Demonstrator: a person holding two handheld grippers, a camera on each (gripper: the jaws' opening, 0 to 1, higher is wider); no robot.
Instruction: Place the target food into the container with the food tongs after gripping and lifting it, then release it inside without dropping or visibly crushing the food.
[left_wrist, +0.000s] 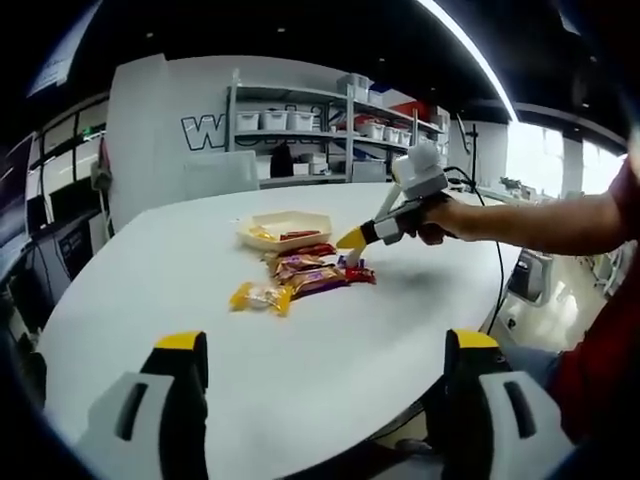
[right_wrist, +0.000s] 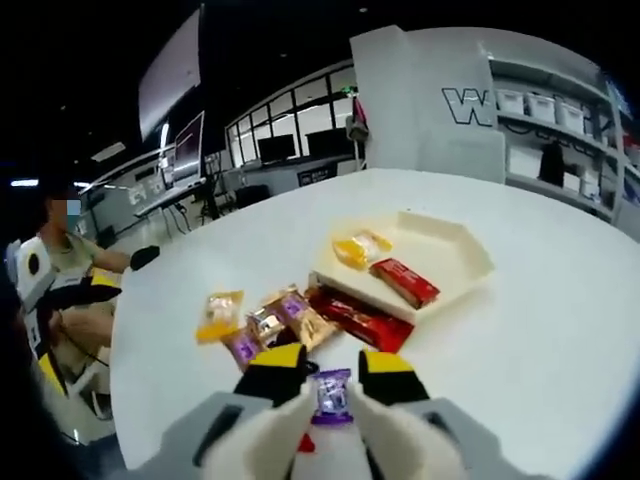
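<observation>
Right gripper (right_wrist: 331, 372): your jaws hold a purple candy (right_wrist: 332, 393), lifted just above the snack pile (right_wrist: 290, 322). Left gripper (left_wrist: 318, 352): wide, idle. Tray (right_wrist: 455, 262) beyond: carry level, keep light pressure, release low inside.

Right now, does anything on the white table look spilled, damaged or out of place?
Nothing looks spilled or damaged. The wrapped snacks lie in a loose pile beside the cream tray, which holds two packets. The right gripper holds a small purple-wrapped candy between its jaws, seemingly uncrushed.
</observation>
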